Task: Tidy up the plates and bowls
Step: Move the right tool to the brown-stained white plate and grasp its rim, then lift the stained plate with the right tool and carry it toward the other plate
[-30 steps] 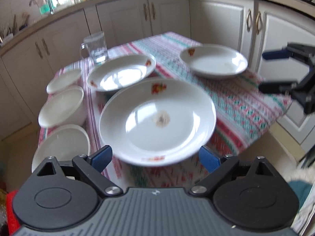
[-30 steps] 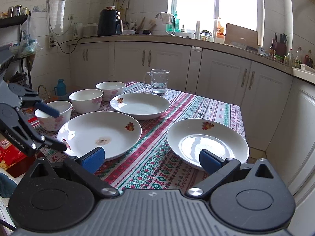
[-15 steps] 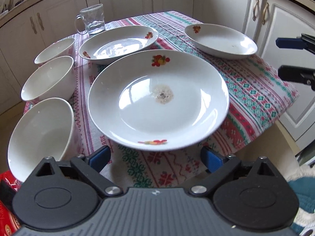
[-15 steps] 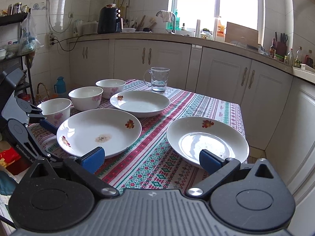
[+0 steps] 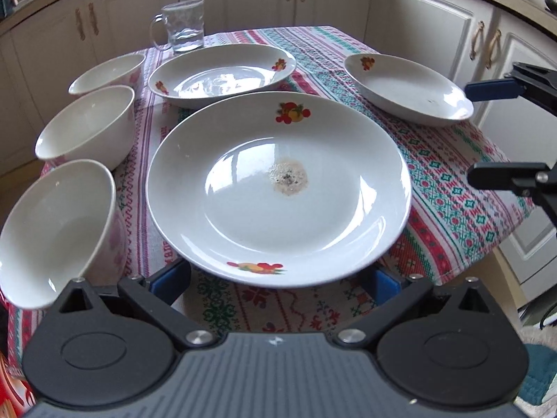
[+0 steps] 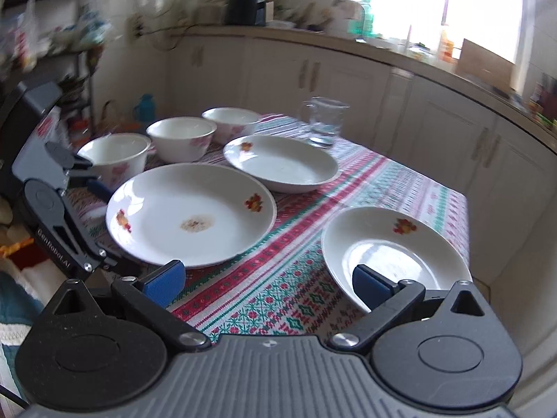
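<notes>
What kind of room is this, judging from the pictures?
Most likely a home kitchen: cream cabinets under a countertop, a dark appliance on it, and a cloth-covered table set with plates.

Daylight pours through the window point(image 6: 449, 3) ahead of my right tongs and burns it out to plain white. That whole view is smeared with blur, worst at the shelves point(image 6: 41, 17). My left view is sharp; the big plate point(image 5: 278, 188) carries bright window glare. Both views bow strongly at the edges.
</notes>
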Demonstrator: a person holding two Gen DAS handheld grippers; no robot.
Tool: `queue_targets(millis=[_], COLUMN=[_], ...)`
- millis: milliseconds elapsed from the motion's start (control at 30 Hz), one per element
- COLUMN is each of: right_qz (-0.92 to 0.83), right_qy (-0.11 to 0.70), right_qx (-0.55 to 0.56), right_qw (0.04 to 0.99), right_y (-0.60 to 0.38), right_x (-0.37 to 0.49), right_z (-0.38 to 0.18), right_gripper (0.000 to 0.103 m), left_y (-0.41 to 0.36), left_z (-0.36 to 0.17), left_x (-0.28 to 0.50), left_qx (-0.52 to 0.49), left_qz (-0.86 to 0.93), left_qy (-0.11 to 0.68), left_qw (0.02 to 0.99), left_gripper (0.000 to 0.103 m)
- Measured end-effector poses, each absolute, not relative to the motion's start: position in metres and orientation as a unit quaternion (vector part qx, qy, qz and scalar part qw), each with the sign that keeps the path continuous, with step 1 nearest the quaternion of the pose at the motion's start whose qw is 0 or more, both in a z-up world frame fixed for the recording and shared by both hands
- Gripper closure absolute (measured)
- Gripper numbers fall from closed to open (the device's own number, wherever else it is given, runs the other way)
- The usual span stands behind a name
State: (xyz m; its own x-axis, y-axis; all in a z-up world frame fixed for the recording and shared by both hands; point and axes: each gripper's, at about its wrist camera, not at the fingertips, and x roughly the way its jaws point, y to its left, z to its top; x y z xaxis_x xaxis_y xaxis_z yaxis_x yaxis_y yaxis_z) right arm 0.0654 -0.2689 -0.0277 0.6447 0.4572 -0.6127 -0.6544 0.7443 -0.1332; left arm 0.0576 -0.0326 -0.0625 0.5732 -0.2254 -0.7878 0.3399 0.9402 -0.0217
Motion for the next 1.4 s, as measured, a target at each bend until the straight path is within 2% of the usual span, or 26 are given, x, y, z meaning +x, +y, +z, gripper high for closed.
queue_targets(millis=[533, 967, 1400], right_qz=[0.442, 0.471, 0.517], right_qy=[0.352, 0.437, 0.491], right_qx=[-0.187, -0.208, -0.143], right_qw=[0.803, 0.738, 0.686], right_y=[-0.225, -0.185, -0.171], right_x=[0.149, 0.215, 0.251], right_z=[-0.029, -0.045, -0.057], right_gripper=[0.0, 0.0, 0.0], left_y=[-0.036, -0.046, -0.044], left_z=[-0.064, -0.062, -0.062], left_x=[0.053, 0.049, 0.049], left_qx=[0.048, 0.072, 0.071], left_qz=[-0.126, -0.121, -0.123], left_qy=[0.416, 0.399, 0.396], left_qw=[0.899, 0.906, 0.907], left_gripper=[0.0, 0.0, 0.0])
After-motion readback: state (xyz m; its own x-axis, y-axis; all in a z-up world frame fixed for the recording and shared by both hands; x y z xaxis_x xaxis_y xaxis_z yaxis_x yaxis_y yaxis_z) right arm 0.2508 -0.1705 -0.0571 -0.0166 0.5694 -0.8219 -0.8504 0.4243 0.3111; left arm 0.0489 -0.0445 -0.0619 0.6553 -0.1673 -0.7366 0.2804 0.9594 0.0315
